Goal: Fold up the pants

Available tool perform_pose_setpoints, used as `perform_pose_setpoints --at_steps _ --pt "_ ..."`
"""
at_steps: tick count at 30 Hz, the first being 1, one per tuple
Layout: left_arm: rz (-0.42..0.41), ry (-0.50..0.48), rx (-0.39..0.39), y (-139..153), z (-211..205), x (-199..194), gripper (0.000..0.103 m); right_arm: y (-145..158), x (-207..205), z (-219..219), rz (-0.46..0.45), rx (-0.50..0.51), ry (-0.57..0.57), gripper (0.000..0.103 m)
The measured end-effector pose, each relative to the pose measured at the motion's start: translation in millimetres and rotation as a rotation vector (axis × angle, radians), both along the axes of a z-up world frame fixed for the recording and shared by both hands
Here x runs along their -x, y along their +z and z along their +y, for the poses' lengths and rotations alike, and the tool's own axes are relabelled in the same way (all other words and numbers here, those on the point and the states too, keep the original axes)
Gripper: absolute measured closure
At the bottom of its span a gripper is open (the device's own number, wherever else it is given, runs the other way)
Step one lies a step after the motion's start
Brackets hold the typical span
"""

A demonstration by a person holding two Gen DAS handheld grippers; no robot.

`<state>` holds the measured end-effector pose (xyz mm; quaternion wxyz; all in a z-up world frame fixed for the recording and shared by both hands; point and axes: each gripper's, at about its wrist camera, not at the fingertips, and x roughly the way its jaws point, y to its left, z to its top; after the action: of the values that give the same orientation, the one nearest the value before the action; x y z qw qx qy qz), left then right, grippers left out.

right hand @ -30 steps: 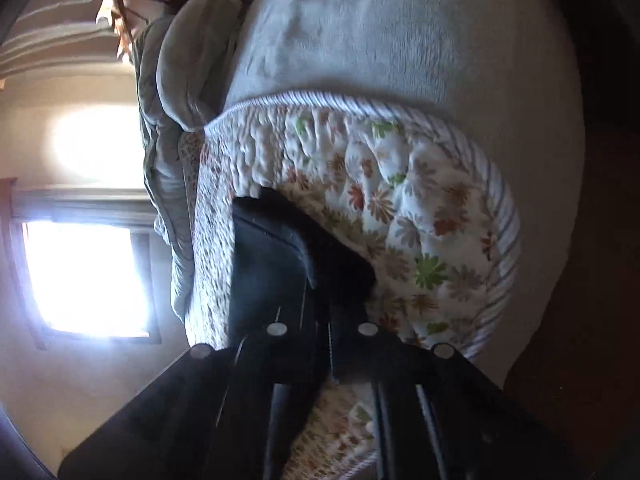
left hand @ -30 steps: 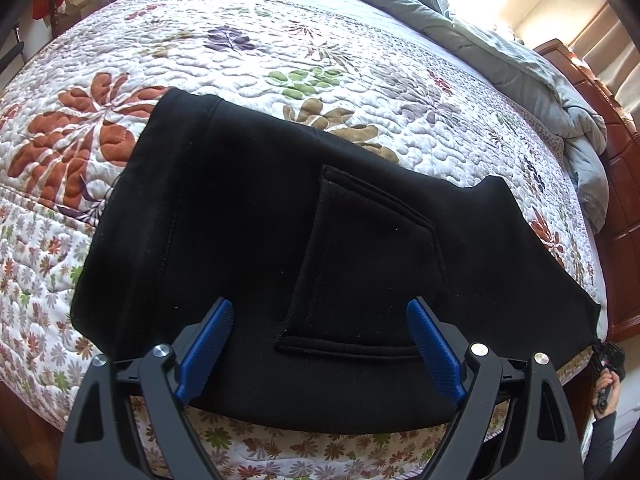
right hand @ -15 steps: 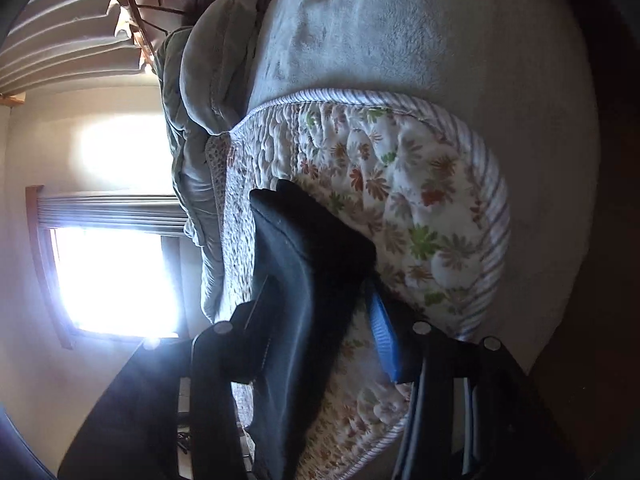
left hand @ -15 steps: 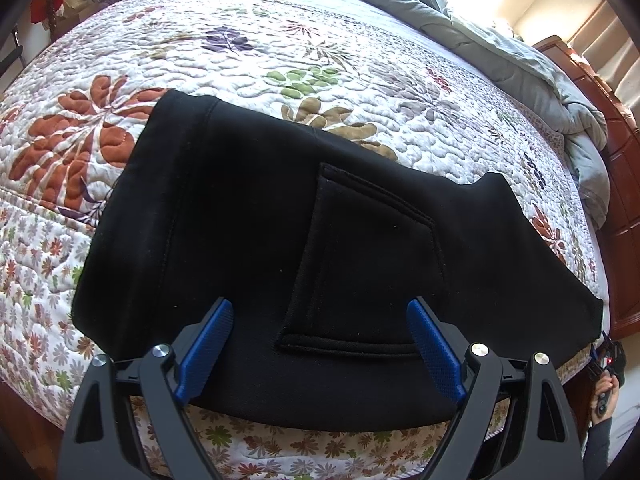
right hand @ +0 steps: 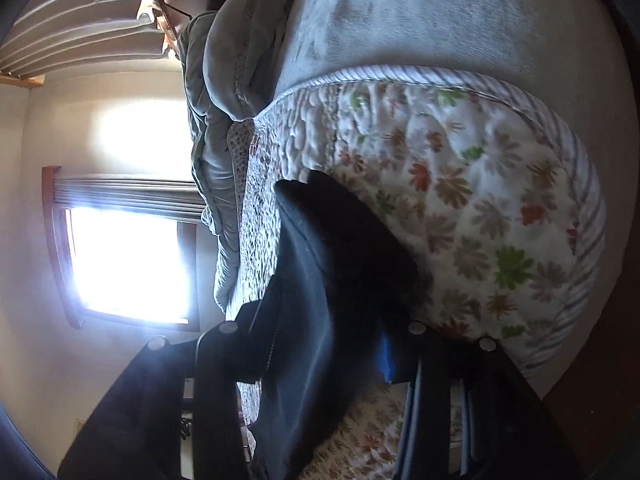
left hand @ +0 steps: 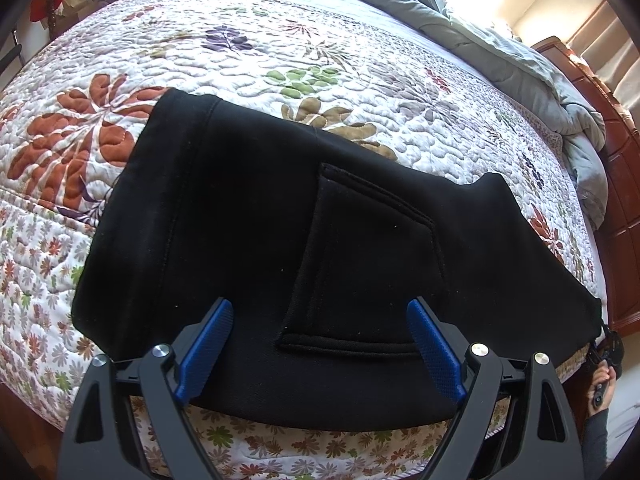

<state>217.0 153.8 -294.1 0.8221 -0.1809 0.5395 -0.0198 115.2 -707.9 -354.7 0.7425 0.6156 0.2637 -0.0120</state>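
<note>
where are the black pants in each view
Left wrist view: the black pants fill the middle, spread flat on the floral quilt, a pocket facing up.
Right wrist view: the pants sit at lower centre, one end running between the right tongs.
Shared landmark: the grey blanket beyond the quilt.

A: What is staying hidden here?

B: In the right wrist view the pants (right hand: 320, 300) are covering the right gripper (right hand: 324, 344), so whether its pads are pressing the cloth is not showing. One blue pad (right hand: 385, 360) is only peeking out.

A: And in the left wrist view?

B: The frame's bottom right edge is cutting off a hand (left hand: 600, 390), and the dark device it is gripping is too small to identify.
</note>
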Motion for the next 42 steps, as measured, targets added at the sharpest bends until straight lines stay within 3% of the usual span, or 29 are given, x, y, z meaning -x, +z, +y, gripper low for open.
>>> perform_pose_setpoints --at_steps 2,5,11,16,21,25,29,42 --pt "-0.006 -0.003 0.007 0 1 0 0.014 4 -5 3 0.021 0.028 0.004 0.094" --pt "-0.023 -0.012 0.023 0 3 2 0.014 13 -8 7 0.065 0.07 -0.006 0.094" --pt "-0.09 -0.061 0.033 2 6 14 0.014 71 -14 35 0.073 0.237 0.018 0.094" --pt "-0.139 -0.03 0.09 6 17 23 0.014 129 -20 67 0.06 0.385 0.037 0.094" --pt "-0.189 -0.013 0.095 8 19 30 0.014 174 -19 103 0.041 0.515 0.052 0.094" --pt "-0.232 0.021 0.145 11 29 35 0.014 203 -22 133 0.028 0.6 0.061 0.094" --pt "-0.25 0.054 0.193 10 39 37 0.015 223 -26 156 0.017 0.655 0.071 0.094" --pt "-0.276 0.054 0.212 10 43 43 0.014 266 -30 227 0.016 0.846 0.149 0.094"
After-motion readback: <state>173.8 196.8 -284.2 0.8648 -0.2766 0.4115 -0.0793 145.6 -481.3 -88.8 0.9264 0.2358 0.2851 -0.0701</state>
